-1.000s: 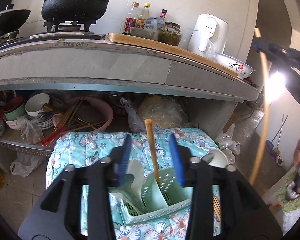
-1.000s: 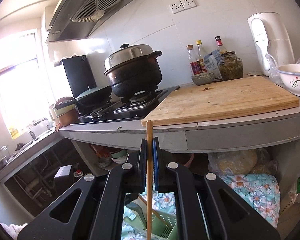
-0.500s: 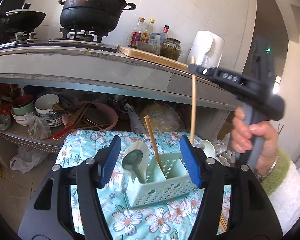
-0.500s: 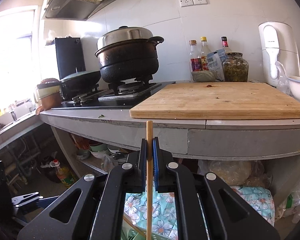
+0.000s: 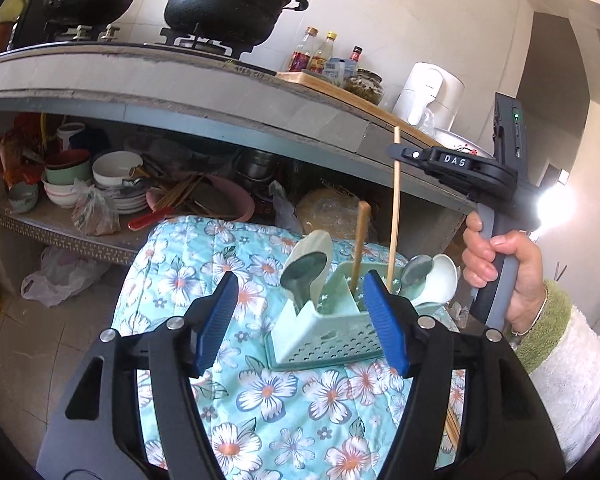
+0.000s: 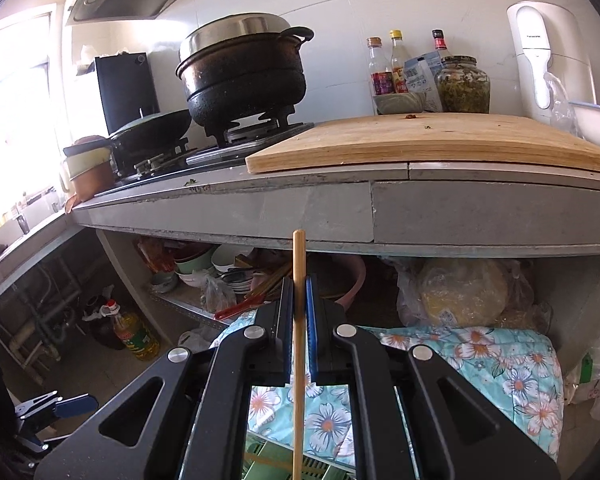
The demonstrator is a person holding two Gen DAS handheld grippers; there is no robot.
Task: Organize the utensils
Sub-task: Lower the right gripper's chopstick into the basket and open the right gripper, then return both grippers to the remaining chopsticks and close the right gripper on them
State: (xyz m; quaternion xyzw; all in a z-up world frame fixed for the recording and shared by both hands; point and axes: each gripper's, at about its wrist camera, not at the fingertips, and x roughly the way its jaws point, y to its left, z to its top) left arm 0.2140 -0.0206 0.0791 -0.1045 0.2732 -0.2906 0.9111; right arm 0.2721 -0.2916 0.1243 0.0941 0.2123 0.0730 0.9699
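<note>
- While the right gripper (image 6: 299, 316) pinches a chopstick (image 5: 394, 216) upright, the green utensil caddy (image 5: 324, 330) sits directly beneath its tip.
- Left gripper (image 5: 296, 320), jaws just widened, holds nothing.

pale green holder (image 5: 324, 336), turquoise cloth (image 5: 260, 400) with white flowers, tan chopstick (image 6: 299, 320), blue pads (image 5: 216, 320), black pot (image 6: 244, 80).

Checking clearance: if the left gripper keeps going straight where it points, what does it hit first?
Probably the pale green perforated plastic utensil caddy, which sits between the open left gripper fingers' tips on the floral cloth; depth is uncertain.
</note>
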